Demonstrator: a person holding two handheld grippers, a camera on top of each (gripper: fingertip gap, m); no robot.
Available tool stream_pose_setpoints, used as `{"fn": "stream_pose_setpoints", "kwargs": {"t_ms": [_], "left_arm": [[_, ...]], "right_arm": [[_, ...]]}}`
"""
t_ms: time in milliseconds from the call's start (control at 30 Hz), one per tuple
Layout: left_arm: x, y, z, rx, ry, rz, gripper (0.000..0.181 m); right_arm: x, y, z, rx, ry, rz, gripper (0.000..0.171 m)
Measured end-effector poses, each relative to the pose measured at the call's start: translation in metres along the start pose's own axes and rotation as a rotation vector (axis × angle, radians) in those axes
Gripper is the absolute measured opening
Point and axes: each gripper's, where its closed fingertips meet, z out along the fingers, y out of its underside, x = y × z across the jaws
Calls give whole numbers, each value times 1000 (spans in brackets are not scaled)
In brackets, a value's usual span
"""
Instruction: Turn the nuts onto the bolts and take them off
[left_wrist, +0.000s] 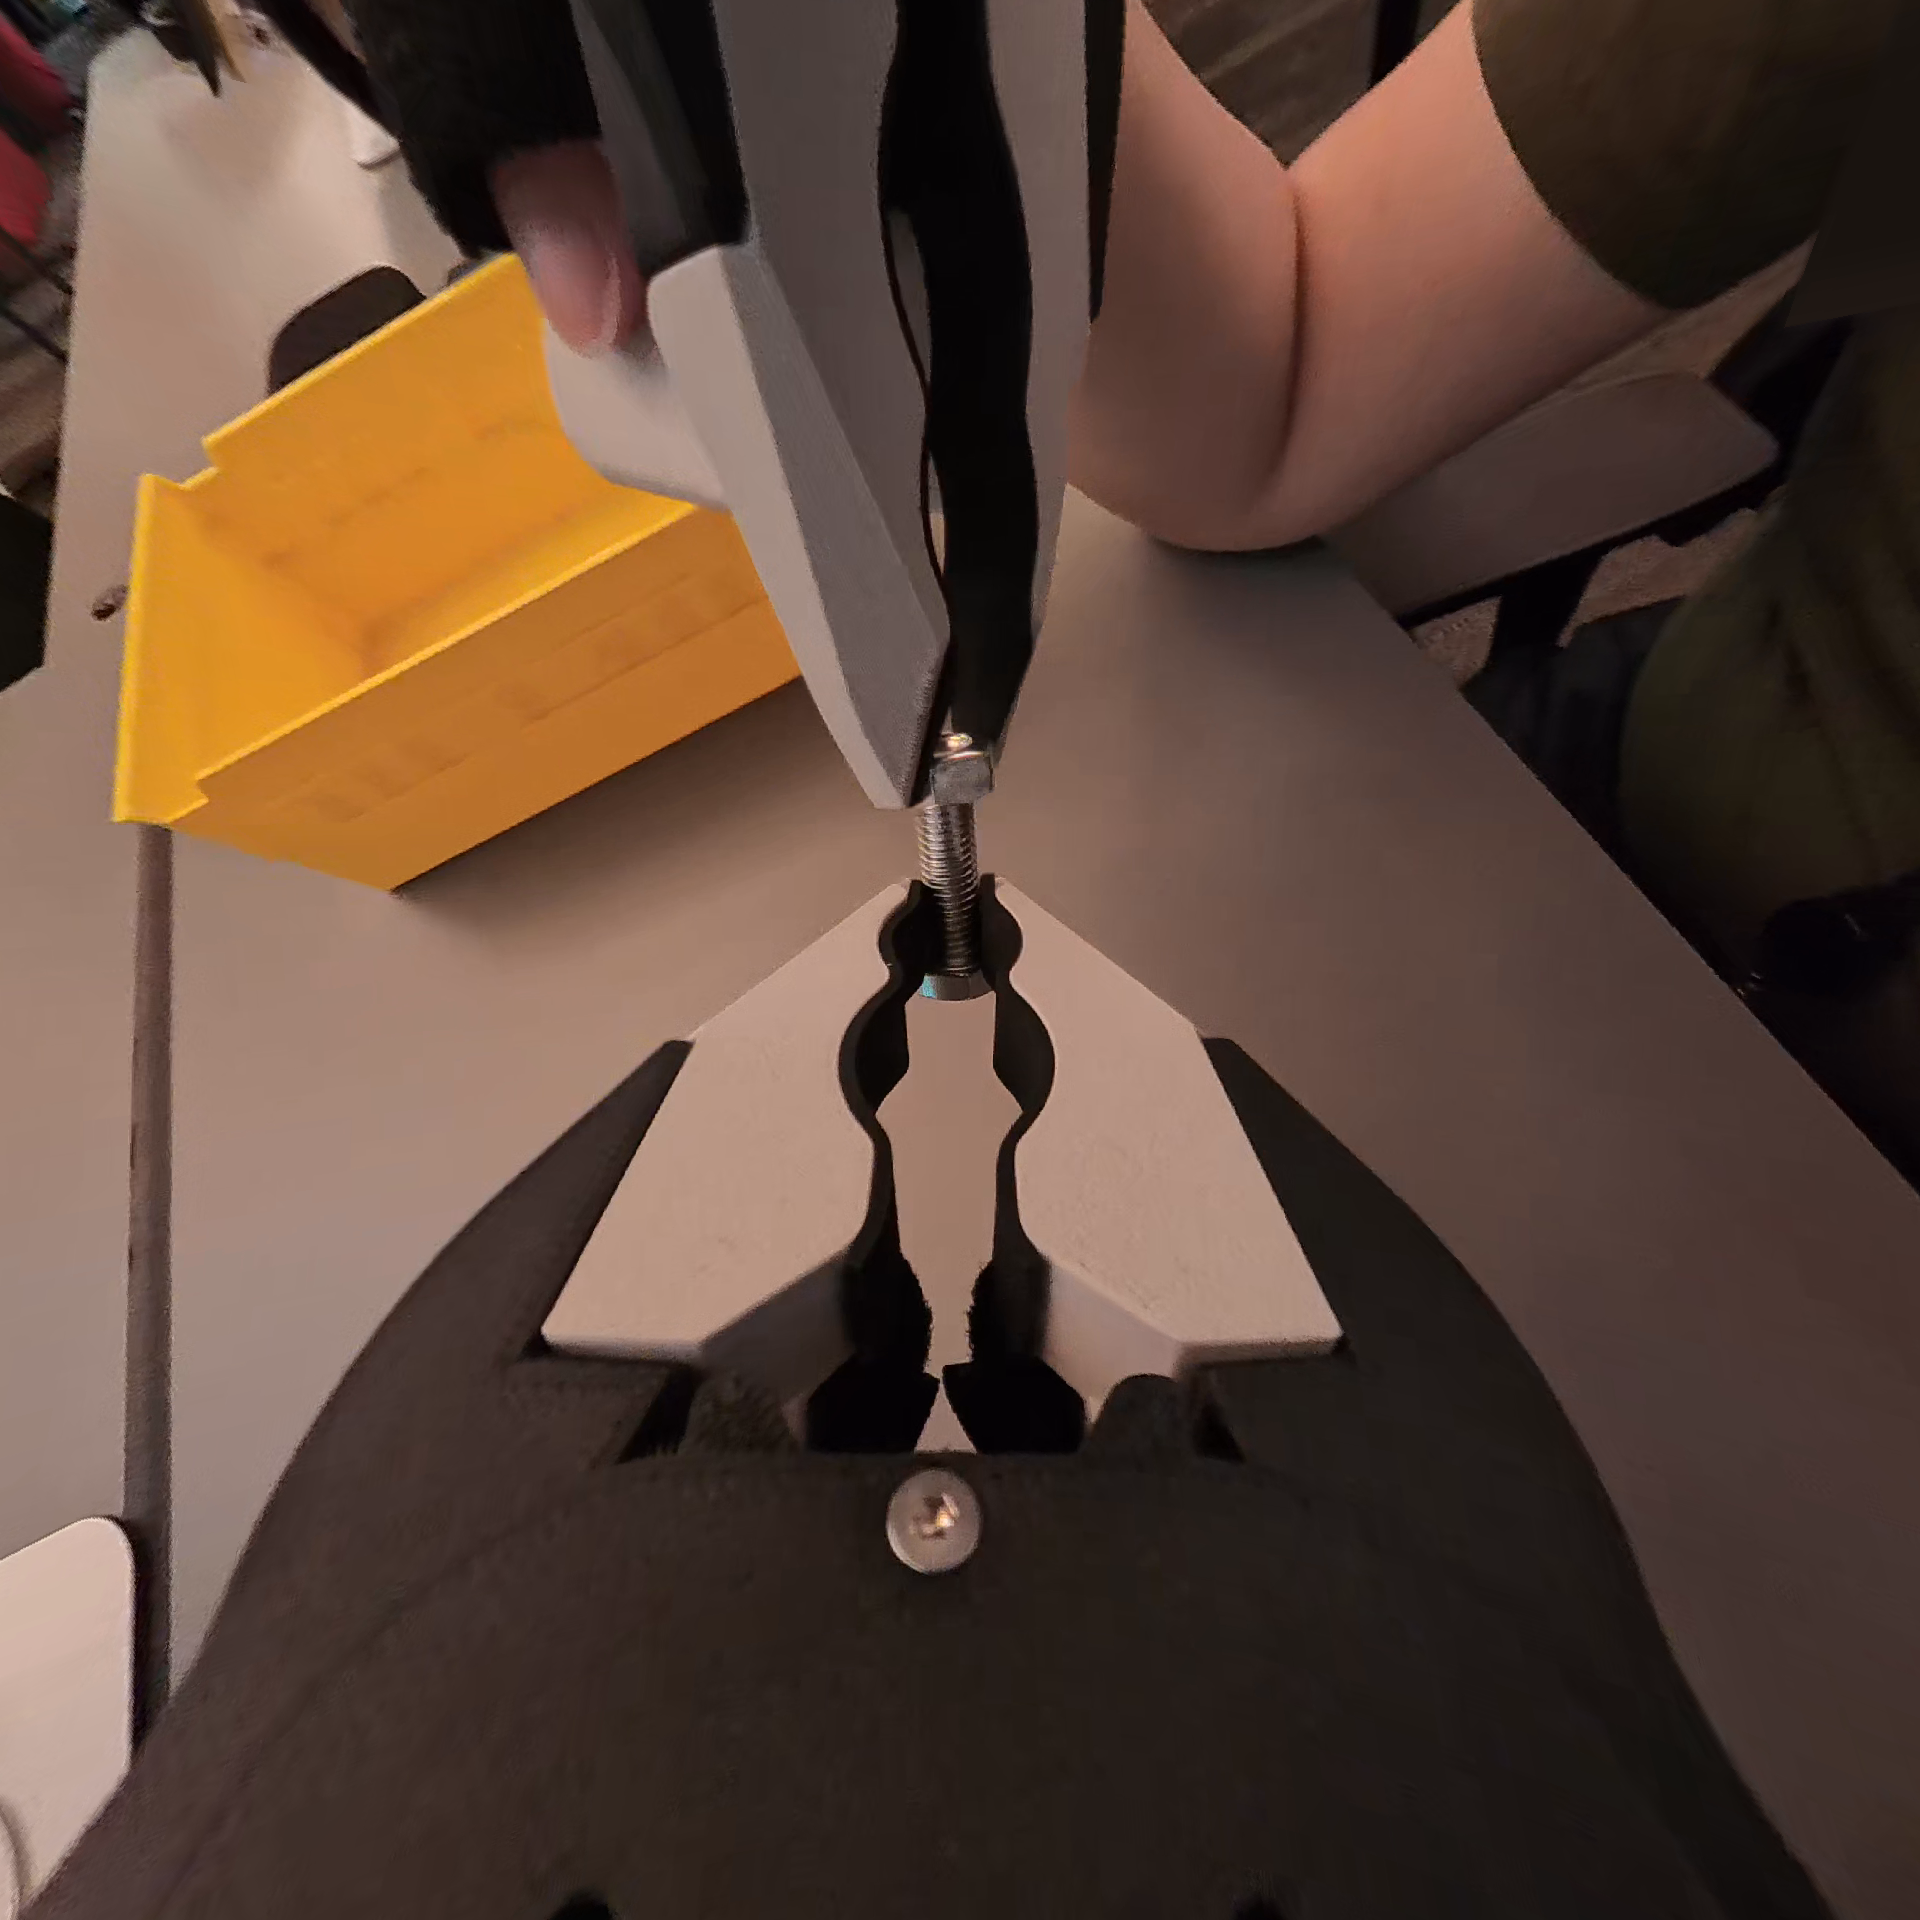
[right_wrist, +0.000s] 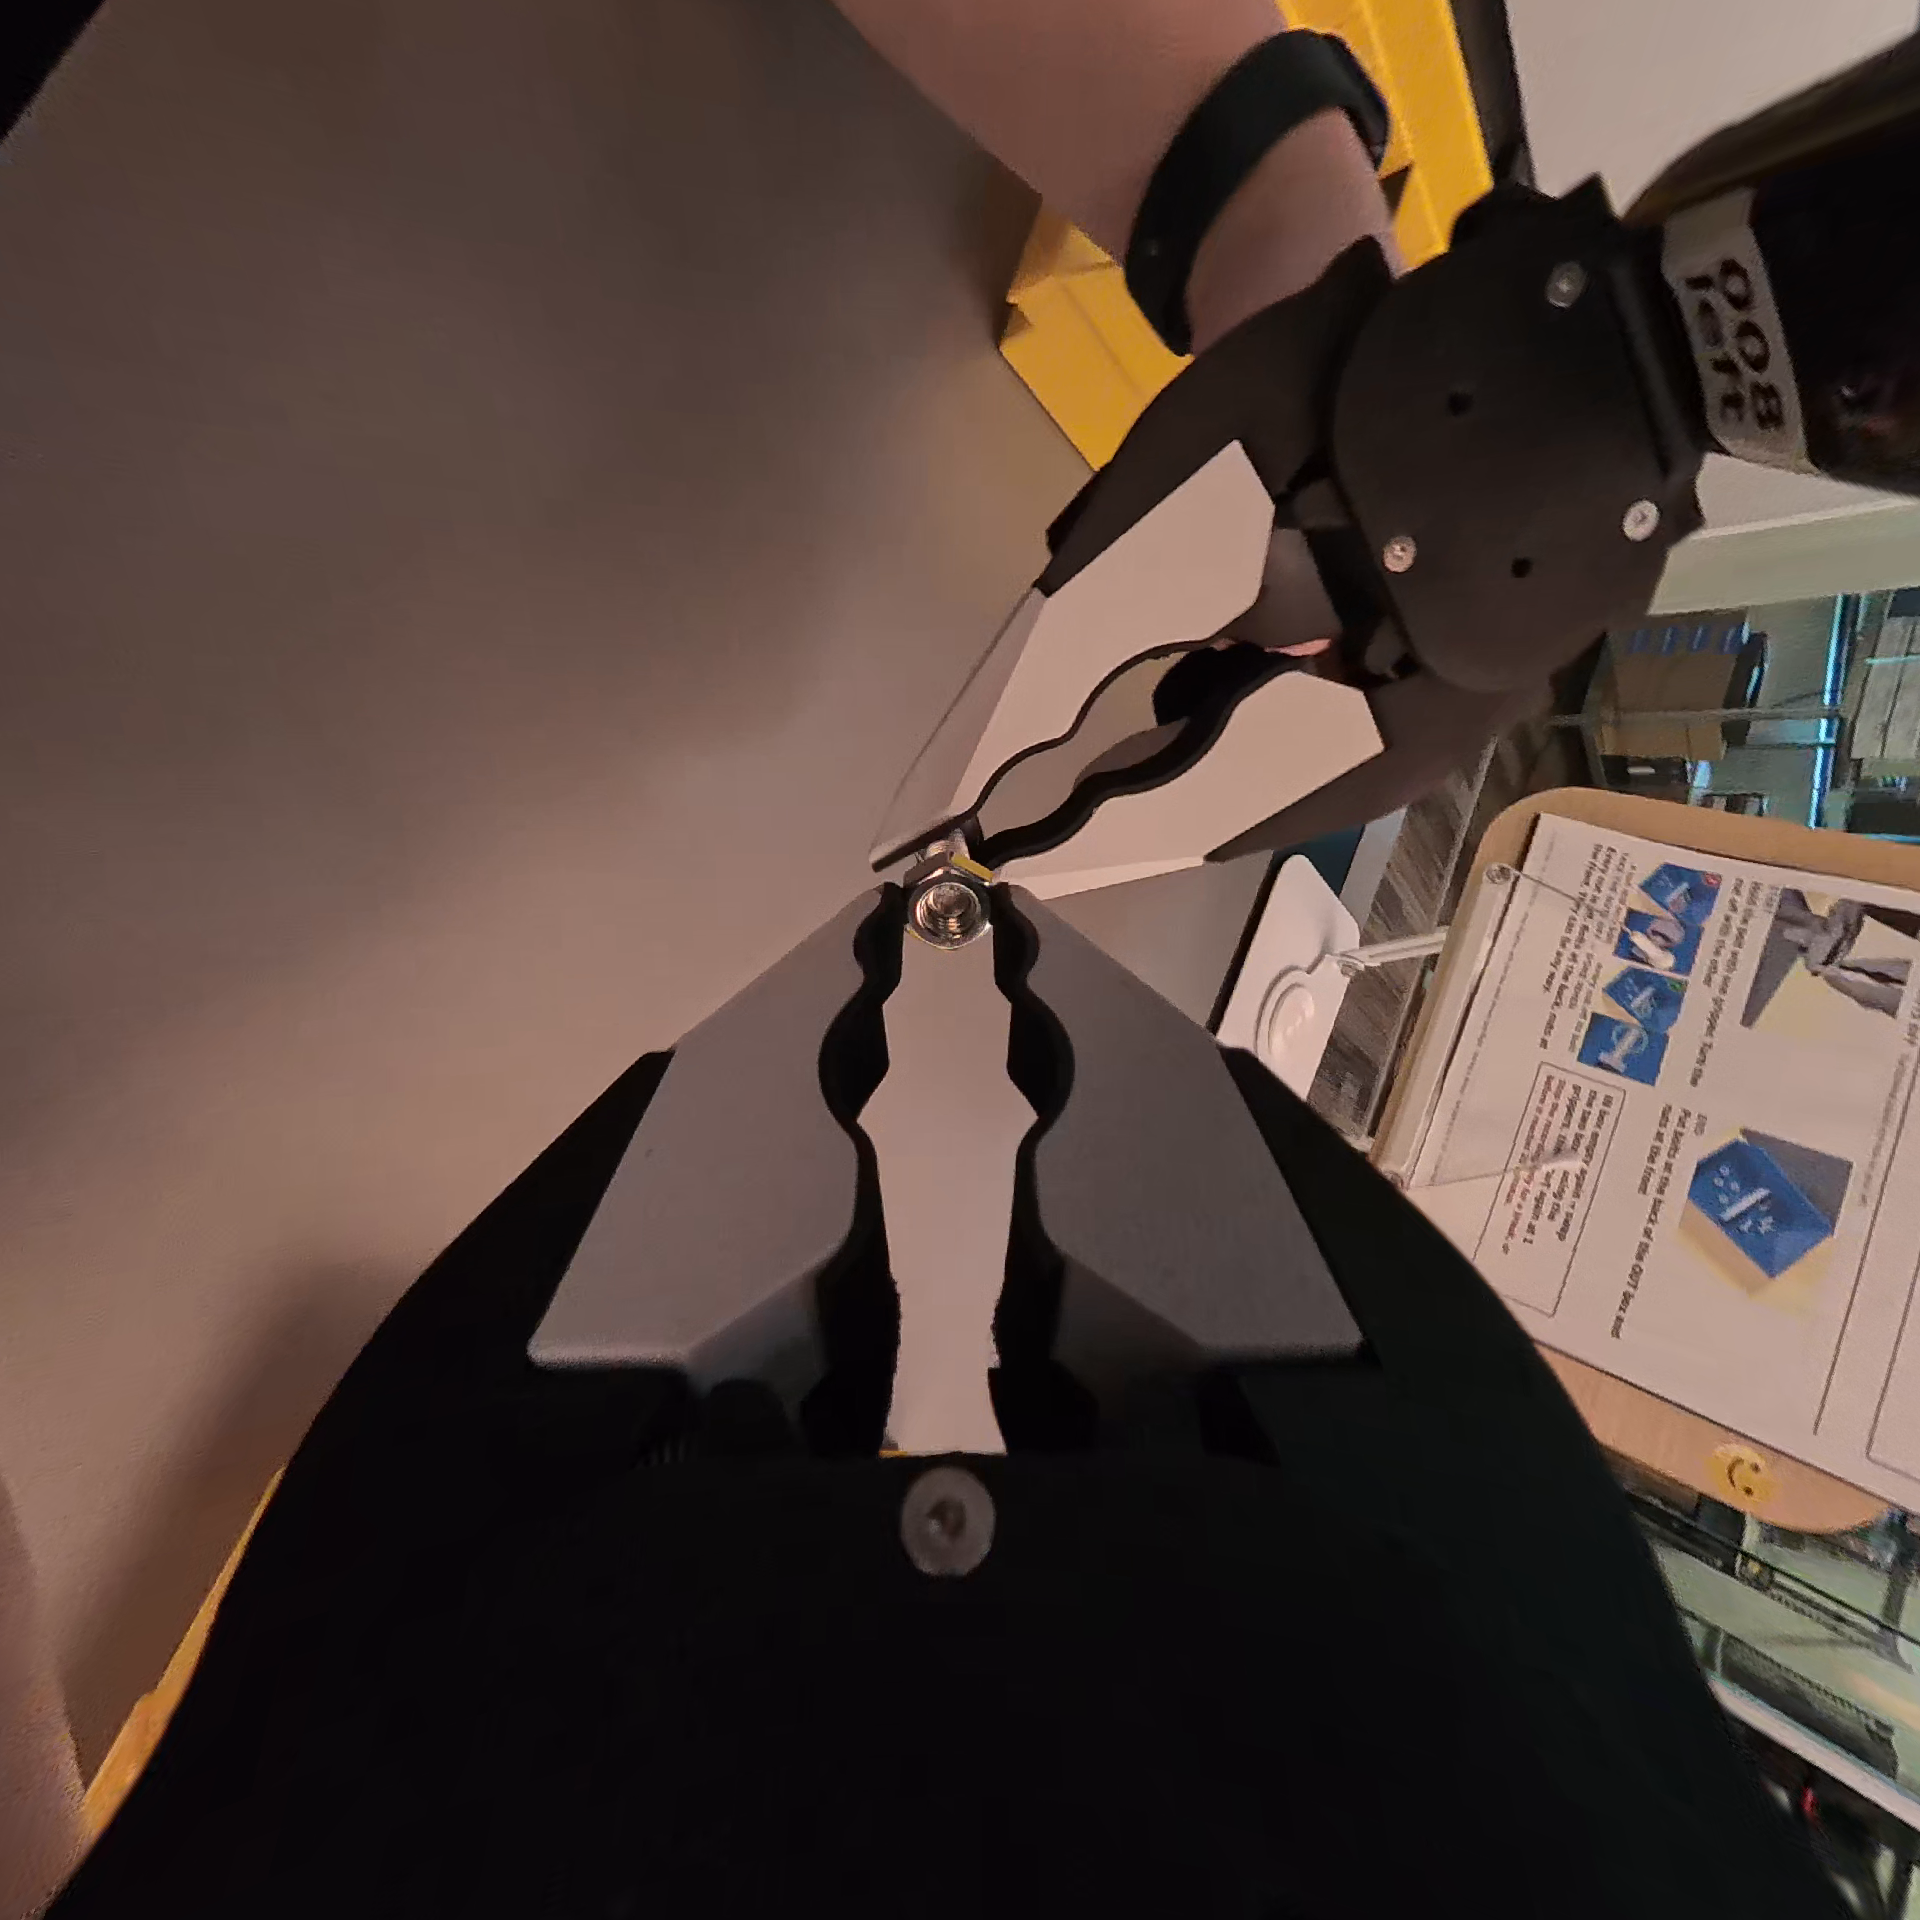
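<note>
Left wrist view: left gripper reaches forward over a grey table, its two pale fingers clenched on the lower shaft of a threaded steel bolt, whose hex head sits just inside the fingertips. From above, the right gripper comes down, its tips pinched on a hex nut seated on the bolt's upper end. A yellow plastic bin stands on the table to the left, well apart from the bolt. A person's bare forearm rests on the table edge at upper right, and a gloved hand holds the right gripper.

Right wrist view: right gripper looks straight along the bolt, its dark-lined fingertips clamped on either side of the nut, with the bolt's end showing in the nut's centre. The left gripper enters from the upper right, its tips touching the bolt just behind the nut. A printed instruction sheet on a wooden board lies at the right.
</note>
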Motion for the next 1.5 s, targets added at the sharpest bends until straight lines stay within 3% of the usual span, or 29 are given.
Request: {"fn": "stream_pose_setpoints", "kwargs": {"t_ms": [267, 500, 900, 1167, 1300, 1500], "left_arm": [[-2, 8, -5, -55, -9, -14, 7], [-38, 20, -22, -124, -217, -84, 7], [-76, 30, -59, -272, -531, -125, 7], [-82, 27, -67, -240, -569, -150, 7], [-87, 23, -77, -178, -584, -192, 7], [-93, 0, -104, 52, -591, -304, 7]], "right_arm": [[5, 1, 8, -9, -4, 60, 16], [40, 23, 17, -29, 36, 477, 16], [86, 36, 26, 181, -13, 1216, 16], [93, 34, 24, 235, 1, 1216, 19], [105, 37, 15, 262, 88, 1157, 34], [136, 9, -13, 548, 247, 926, 51]]}}
